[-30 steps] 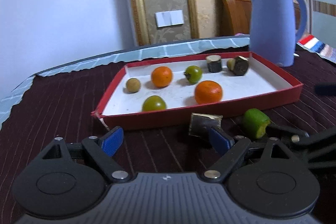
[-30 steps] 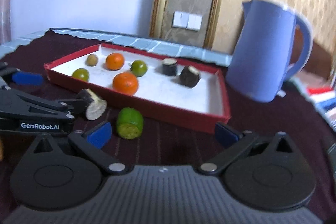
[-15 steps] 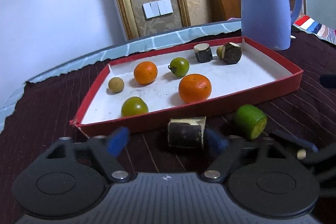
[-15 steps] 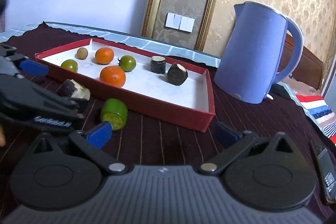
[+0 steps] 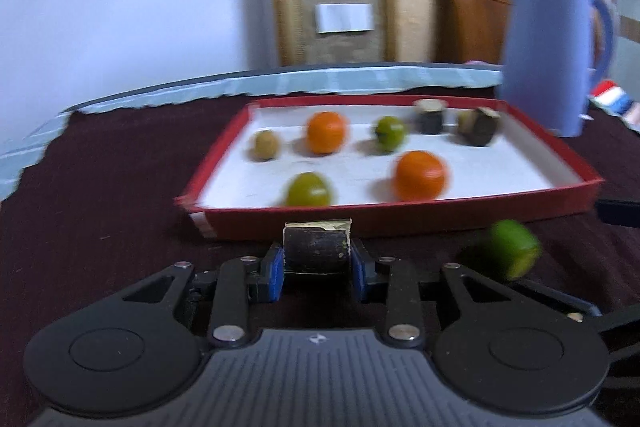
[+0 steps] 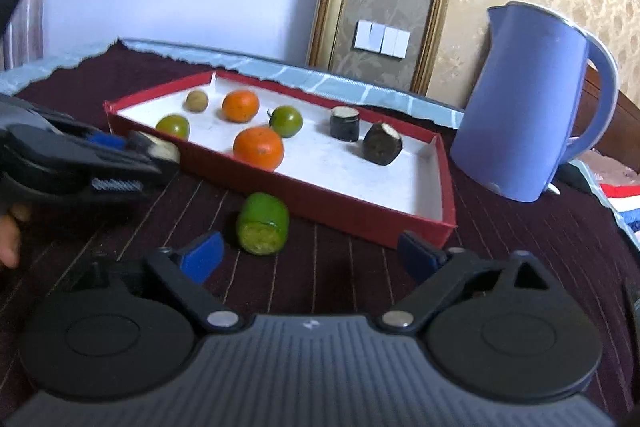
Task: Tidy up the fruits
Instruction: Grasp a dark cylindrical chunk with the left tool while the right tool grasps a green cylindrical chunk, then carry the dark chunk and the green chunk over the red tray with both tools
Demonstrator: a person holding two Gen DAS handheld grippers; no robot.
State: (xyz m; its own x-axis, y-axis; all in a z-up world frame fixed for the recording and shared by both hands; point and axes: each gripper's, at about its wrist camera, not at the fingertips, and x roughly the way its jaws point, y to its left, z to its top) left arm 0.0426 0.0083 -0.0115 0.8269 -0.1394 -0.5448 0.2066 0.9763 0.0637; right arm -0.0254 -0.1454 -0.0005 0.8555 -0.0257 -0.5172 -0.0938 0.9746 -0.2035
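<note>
The left gripper has just closed its jaws on the dark chunk, just outside the tray's near wall. The right gripper, jaws apart, narrowing slightly, sits near the green piece on the desk.

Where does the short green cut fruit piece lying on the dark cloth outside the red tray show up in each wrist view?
Left wrist: green cut fruit piece at lower right, blurred, in front of the tray's near wall.
Right wrist: lower centre-left, just ahead of the left blue pad.
Shared landmark: red tray directly behind it.
</note>
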